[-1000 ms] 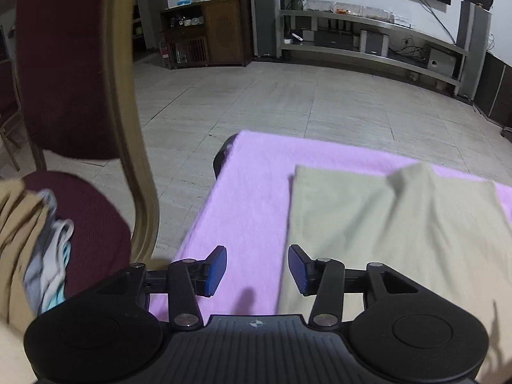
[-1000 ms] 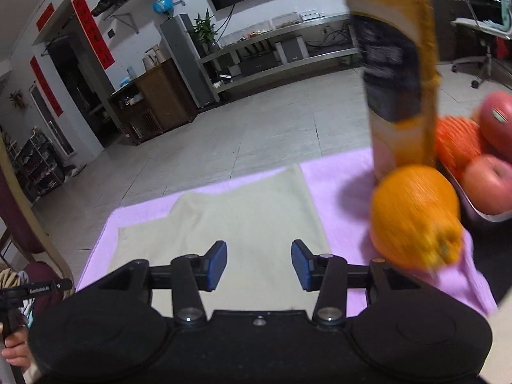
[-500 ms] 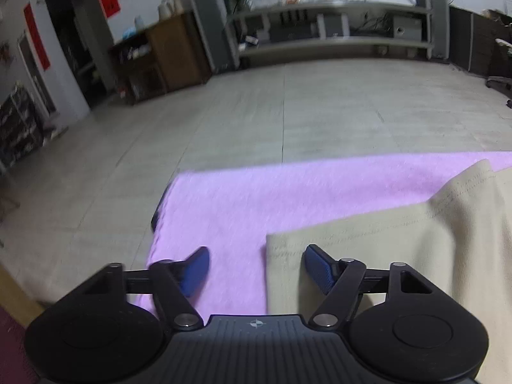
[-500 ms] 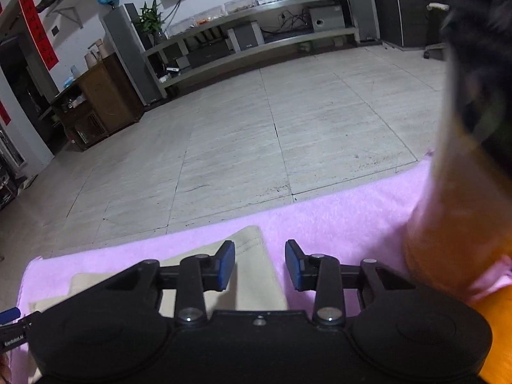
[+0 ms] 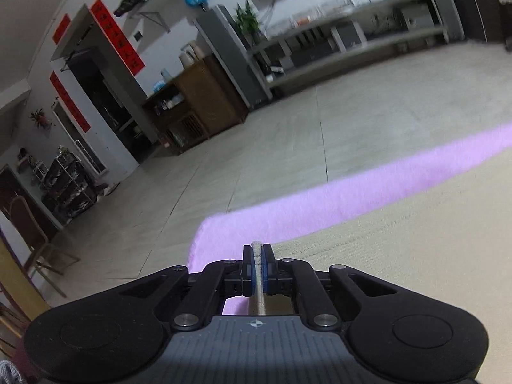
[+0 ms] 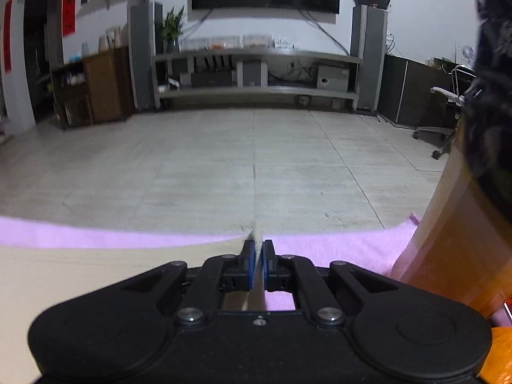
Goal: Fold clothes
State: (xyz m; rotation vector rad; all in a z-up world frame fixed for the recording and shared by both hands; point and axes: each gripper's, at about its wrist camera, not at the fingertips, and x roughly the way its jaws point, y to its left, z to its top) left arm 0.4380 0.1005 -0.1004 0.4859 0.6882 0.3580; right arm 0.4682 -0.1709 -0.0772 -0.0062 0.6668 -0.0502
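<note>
A beige garment (image 5: 416, 256) lies flat on a pink cloth (image 5: 320, 204) that covers the table. In the left wrist view my left gripper (image 5: 257, 249) is closing, and its blue pads pinch the garment's far left corner. In the right wrist view the same beige garment (image 6: 96, 275) spreads to the left, and my right gripper (image 6: 257, 244) is closing with its pads pressed on the far right corner. A thin fold of fabric stands up between each pair of pads. Both corners sit close to the pink cloth's (image 6: 336, 246) far edge.
A tall orange bottle (image 6: 454, 240) with a dark label stands close on the right of my right gripper, and an orange fruit (image 6: 499, 352) lies at the bottom right. Beyond the table edge lies tiled floor (image 6: 256, 160). A chair (image 5: 32, 240) stands at the left.
Both grippers moved forward and down to the garment's far edge, and their jaws closed from wide apart onto its two far corners. The left view has rolled.
</note>
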